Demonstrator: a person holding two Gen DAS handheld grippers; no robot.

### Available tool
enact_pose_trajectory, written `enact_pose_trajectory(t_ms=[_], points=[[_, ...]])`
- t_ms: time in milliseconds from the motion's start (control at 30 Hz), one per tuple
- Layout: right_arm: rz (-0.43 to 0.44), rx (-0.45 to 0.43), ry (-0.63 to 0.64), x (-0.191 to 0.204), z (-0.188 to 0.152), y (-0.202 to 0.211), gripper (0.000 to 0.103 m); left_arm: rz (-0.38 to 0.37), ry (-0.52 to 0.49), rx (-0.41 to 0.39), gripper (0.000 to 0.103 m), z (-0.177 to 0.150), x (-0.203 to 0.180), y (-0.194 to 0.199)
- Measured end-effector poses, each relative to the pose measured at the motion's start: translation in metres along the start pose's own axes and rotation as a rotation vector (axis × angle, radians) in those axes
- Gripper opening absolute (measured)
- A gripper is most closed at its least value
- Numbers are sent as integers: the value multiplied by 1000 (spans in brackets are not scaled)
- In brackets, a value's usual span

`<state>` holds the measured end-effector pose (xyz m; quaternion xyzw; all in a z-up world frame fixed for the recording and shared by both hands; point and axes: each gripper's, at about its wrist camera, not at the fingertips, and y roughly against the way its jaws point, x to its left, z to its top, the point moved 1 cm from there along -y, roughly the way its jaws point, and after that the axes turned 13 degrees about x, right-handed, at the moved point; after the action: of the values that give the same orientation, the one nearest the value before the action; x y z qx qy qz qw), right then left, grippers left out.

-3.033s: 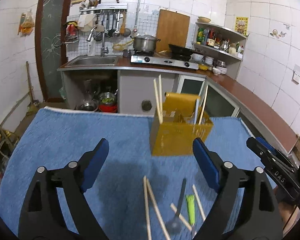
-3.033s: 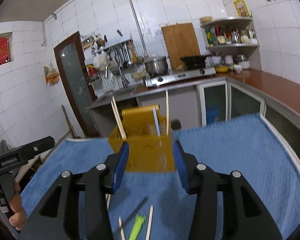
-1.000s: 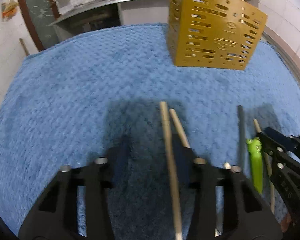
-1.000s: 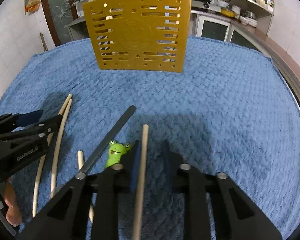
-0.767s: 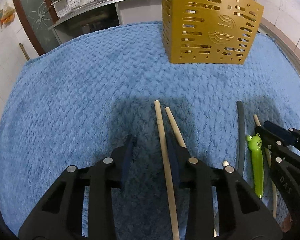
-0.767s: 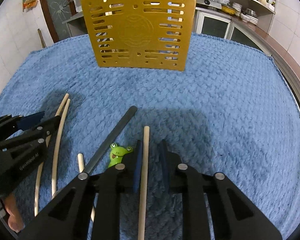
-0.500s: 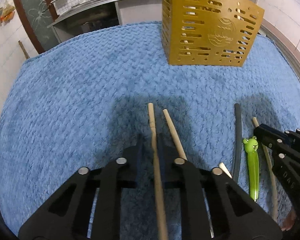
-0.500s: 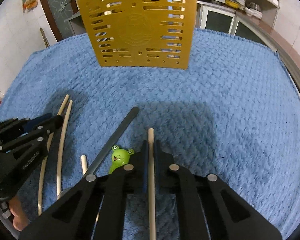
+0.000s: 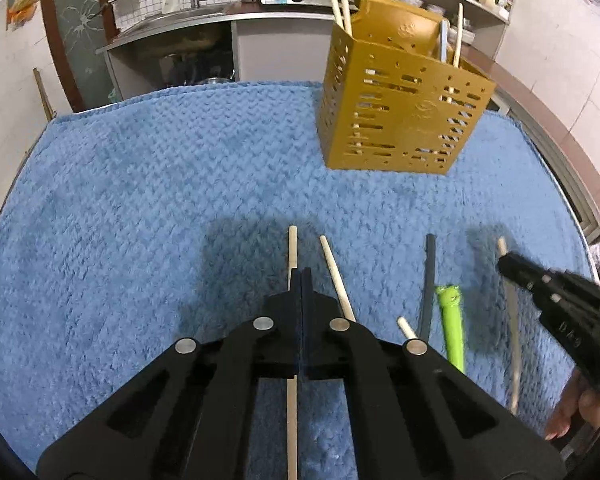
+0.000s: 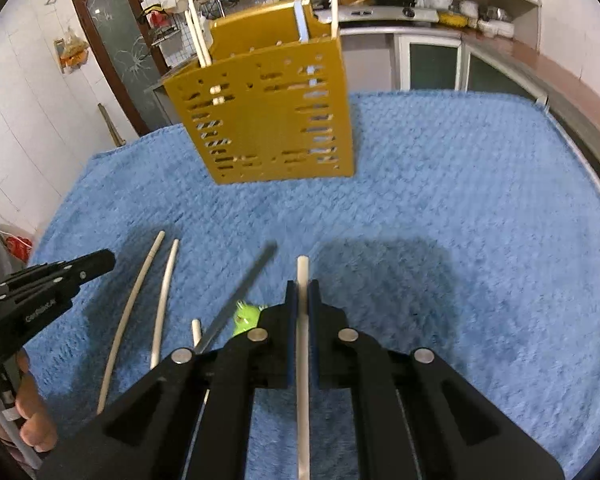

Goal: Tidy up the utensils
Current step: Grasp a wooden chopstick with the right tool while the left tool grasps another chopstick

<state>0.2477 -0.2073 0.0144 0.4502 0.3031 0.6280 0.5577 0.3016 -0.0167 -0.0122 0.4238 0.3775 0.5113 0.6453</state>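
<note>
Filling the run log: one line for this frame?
left gripper: shut on wooden chopstick | right gripper: shut on pale chopstick | yellow perforated utensil holder: upright on blue towel

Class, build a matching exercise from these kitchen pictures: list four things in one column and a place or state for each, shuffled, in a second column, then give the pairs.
Things
1. yellow utensil holder
2. frog-handled utensil
3. left tool
4. right tool

States
A. shut on a chopstick, seen at the right edge of the other view
B. lying flat on the blue mat
C. shut on a chopstick beside a loose one
D. standing upright, chopsticks poking out

Pairs: 1-D, 2-B, 3-C, 4-A
</note>
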Motion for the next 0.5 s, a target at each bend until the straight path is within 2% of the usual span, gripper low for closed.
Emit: enact_pose_trajectory(t_ms=[133,233,300,367,400,500], points=[[-26,44,11,-7,2,-9,6,37,-16,59,0,3,-2,-21],[-43,76,1,-13,-2,-21,6,84,-19,64,1,0,-3,-32],[-50,91,-7,-17,-3,-26,6,91,-26,73,6,-1,-2,-37],[-54,98,-11,-20,-4,-29,6,112,-35,67,27,-1,-1,-37],[-57,100,-11,-20,-4,-29,6,116,-40,65,31,0,-1,-37],[-56,109,-8,-20,-4,-33,6,107,-50,76,32,4,-1,-38]])
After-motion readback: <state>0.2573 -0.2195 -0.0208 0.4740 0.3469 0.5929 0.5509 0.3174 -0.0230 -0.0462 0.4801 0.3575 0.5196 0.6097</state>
